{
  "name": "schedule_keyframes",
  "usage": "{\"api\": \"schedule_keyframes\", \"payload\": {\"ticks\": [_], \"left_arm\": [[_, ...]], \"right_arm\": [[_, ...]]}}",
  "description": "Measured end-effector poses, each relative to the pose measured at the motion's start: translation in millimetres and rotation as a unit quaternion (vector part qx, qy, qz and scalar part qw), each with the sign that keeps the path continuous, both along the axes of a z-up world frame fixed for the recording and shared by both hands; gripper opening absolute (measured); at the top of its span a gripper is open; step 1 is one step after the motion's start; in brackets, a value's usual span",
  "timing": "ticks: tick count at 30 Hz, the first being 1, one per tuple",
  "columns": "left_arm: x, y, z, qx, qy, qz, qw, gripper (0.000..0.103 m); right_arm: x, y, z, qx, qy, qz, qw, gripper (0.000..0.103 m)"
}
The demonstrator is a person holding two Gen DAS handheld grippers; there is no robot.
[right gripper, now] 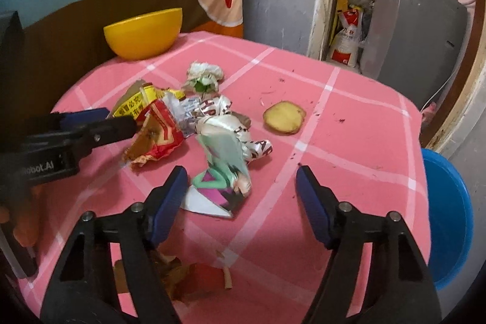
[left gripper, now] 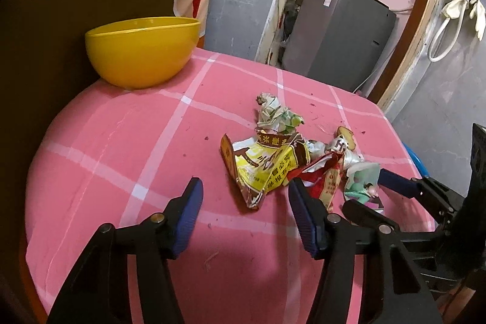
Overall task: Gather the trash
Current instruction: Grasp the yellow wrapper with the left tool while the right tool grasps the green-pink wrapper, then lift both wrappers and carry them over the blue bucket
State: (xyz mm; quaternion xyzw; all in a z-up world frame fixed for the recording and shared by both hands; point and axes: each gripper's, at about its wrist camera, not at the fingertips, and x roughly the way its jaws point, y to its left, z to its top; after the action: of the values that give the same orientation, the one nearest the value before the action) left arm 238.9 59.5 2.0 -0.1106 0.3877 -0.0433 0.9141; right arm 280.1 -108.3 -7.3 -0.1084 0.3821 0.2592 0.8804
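Blue-padded left tongs (left gripper: 246, 214) hang with their jaws apart and nothing between them, just short of the yellow wrapper (left gripper: 261, 169) on the pink checked bench (left gripper: 121, 141); the right tongs (right gripper: 241, 202) also stand apart, wider, with the mint-green card (right gripper: 223, 181) lying below the gap and no pad touching it; so the step in hand looks like the approach to a first pick, one wrapper for each side. The rest of the trash sits in one heap mid-bench: a red wrapper (right gripper: 158, 132), a silver foil wrapper (right gripper: 224, 123), a crumpled ball (right gripper: 203, 78) behind, and a potato slice (right gripper: 284, 117) a little apart to the right. Next, each pair likely needs to sink onto its piece and close; the heap is tangled, so neighbours may drag along. The yellow bowl (left gripper: 142, 50) stands at the far left corner, close to the edge; a blue bucket (right gripper: 449, 217) waits below the right edge; the right half of the bench is open.
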Motion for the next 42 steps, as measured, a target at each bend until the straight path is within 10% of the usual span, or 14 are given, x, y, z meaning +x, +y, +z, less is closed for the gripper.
{"api": "schedule_keyframes", "payload": {"ticks": [6, 17, 42], "left_arm": [[4.4, -2.4, -1.2, 0.0, 0.003, -0.012, 0.9999, 0.028], [-16.0, 4.2, 0.4, -0.023, -0.007, 0.005, 0.9997, 0.027], [-56.0, -9.5, 13.6, -0.015, -0.053, 0.025, 0.9981, 0.009]], "right_arm": [[4.7, -4.9, -2.2, 0.026, 0.021, 0.009, 0.999, 0.062], [-7.2, -9.9, -0.3, 0.044, 0.016, 0.018, 0.999, 0.032], [-29.7, -54.7, 26.3, 0.128, -0.066, -0.012, 0.99, 0.031]]}}
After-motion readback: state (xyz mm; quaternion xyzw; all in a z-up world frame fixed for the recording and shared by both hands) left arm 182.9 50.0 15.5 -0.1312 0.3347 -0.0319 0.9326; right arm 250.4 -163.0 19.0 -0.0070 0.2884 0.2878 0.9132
